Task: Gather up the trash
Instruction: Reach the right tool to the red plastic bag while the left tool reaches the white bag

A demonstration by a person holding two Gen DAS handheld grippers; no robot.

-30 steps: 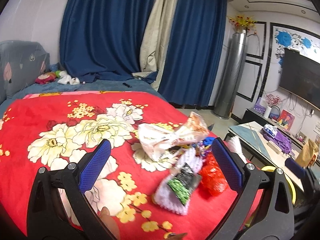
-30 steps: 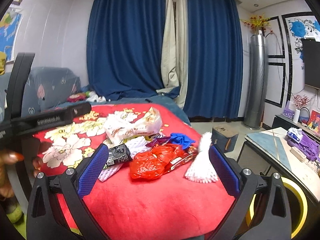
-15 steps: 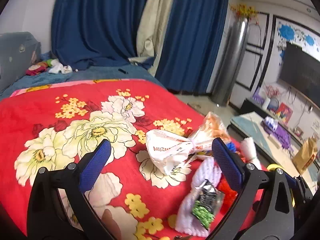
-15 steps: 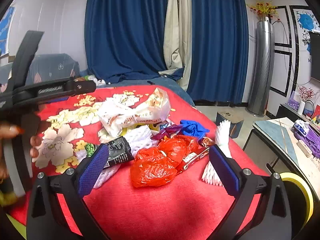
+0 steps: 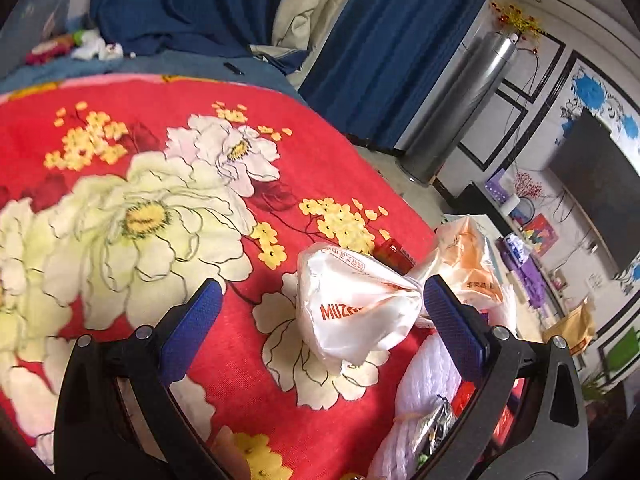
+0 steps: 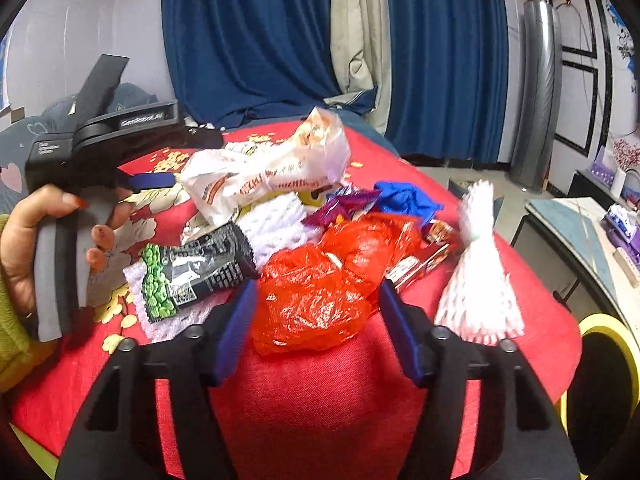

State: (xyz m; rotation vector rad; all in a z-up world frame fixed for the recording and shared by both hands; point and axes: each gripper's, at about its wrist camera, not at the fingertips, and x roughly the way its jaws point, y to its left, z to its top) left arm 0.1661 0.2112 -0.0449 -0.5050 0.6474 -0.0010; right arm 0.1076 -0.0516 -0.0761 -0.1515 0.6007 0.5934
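A heap of trash lies on the red flowered cloth (image 6: 320, 408). A white printed plastic bag (image 5: 356, 312) sits between the fingers of my open left gripper (image 5: 320, 316), nearer the right finger; it also shows in the right wrist view (image 6: 264, 180). A crumpled red plastic bag (image 6: 316, 296) lies between the fingers of my open right gripper (image 6: 316, 320), which straddles it. Beside it are a black-and-green snack packet (image 6: 196, 272), white foam nets (image 6: 480, 280), a blue rag (image 6: 404, 200) and small wrappers (image 6: 344, 208).
The left gripper's body and the hand holding it (image 6: 72, 208) are at the left of the right wrist view. A yellow-rimmed bin (image 6: 600, 392) stands right of the bed. A glass coffee table (image 6: 588, 236) and blue curtains (image 6: 256, 40) lie beyond.
Both grippers have moved forward and down to the heap. The left now has the white bag between its fingers. The right has narrowed its opening around the red bag.
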